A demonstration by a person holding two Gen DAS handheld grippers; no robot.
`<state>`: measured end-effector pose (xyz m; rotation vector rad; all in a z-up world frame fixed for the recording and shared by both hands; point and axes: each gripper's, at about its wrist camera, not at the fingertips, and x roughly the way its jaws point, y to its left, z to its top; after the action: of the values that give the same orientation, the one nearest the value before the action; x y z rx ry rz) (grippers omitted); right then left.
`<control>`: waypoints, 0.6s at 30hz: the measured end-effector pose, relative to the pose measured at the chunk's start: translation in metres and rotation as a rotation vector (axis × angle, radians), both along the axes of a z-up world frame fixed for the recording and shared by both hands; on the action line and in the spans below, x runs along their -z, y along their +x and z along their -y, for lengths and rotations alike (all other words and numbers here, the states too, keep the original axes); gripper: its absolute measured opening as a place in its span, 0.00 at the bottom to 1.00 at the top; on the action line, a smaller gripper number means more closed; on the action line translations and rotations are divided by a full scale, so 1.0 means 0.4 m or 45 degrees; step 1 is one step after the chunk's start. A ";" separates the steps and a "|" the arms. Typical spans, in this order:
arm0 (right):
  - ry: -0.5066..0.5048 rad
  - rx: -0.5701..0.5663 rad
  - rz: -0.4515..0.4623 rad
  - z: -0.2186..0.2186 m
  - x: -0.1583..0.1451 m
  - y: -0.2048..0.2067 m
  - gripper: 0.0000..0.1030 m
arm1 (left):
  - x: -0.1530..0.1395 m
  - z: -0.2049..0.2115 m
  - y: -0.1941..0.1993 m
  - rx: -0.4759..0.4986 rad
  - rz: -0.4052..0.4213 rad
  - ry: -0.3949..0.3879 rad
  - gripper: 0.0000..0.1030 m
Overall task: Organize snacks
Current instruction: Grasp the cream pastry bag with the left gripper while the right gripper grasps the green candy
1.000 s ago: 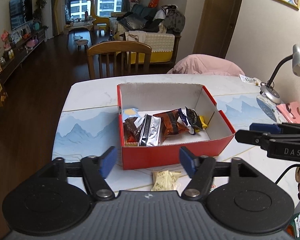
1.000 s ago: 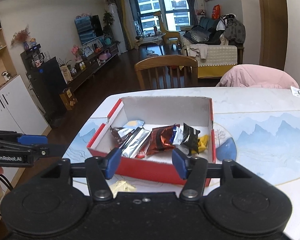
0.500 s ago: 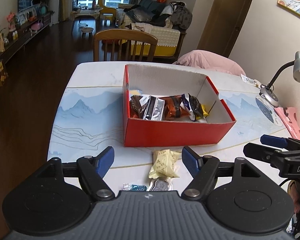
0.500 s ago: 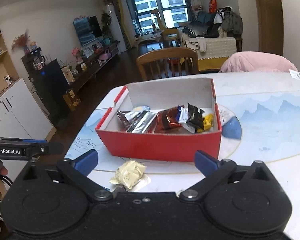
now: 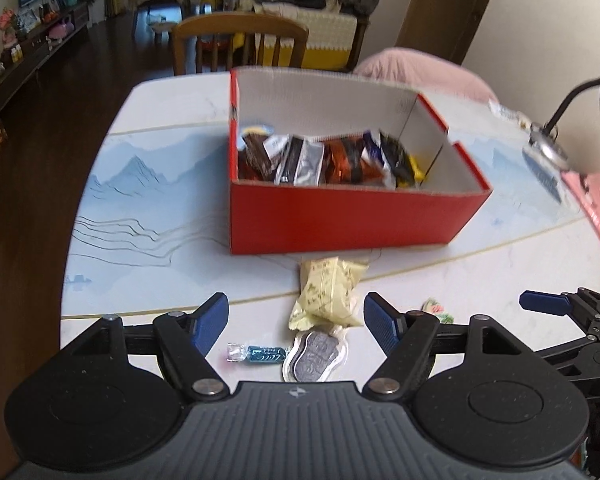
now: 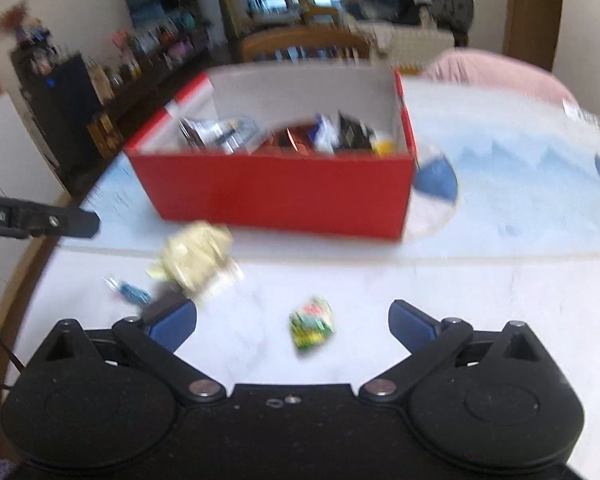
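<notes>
A red box (image 5: 340, 216) (image 6: 276, 196) holds several wrapped snacks (image 5: 324, 158). In front of it on the table lie a pale yellow packet (image 5: 328, 292) (image 6: 194, 258), a silver packet (image 5: 316, 356), a small blue candy (image 5: 260, 352) (image 6: 130, 292) and a small green packet (image 6: 312, 322) (image 5: 434, 306). My left gripper (image 5: 296, 322) is open and empty, with the yellow packet between its jaws. My right gripper (image 6: 292, 322) is open and empty, with the green packet between its jaws. The right wrist view is blurred.
A desk lamp (image 5: 572, 100) and a pink book (image 5: 596, 208) sit at the table's right side. A wooden chair (image 5: 240, 44) and a pink cushion (image 5: 416, 70) stand behind the table. The table's left edge (image 5: 70, 248) drops to dark floor.
Both grippers pulled back from the box and lowered toward the loose snacks near the table's front. The right gripper opened wide.
</notes>
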<state>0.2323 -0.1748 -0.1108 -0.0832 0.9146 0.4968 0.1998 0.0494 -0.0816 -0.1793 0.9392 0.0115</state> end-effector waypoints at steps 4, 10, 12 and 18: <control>-0.042 -0.006 -0.027 -0.001 0.038 0.016 0.96 | 0.038 0.025 0.041 0.032 -0.067 0.049 0.72; -0.070 0.020 -0.099 -0.012 0.080 0.052 0.92 | 0.082 0.060 0.105 0.085 -0.147 0.084 0.72; -0.064 0.000 -0.124 -0.017 0.090 0.066 0.91 | 0.096 0.070 0.125 0.105 -0.174 0.094 0.72; -0.118 -0.067 -0.147 -0.038 0.117 0.076 0.85 | 0.136 0.093 0.176 0.167 -0.275 0.089 0.72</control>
<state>0.2626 -0.1596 -0.1578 -0.1642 1.0506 0.5119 0.2700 0.0122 -0.1359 -0.0516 1.1627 -0.0587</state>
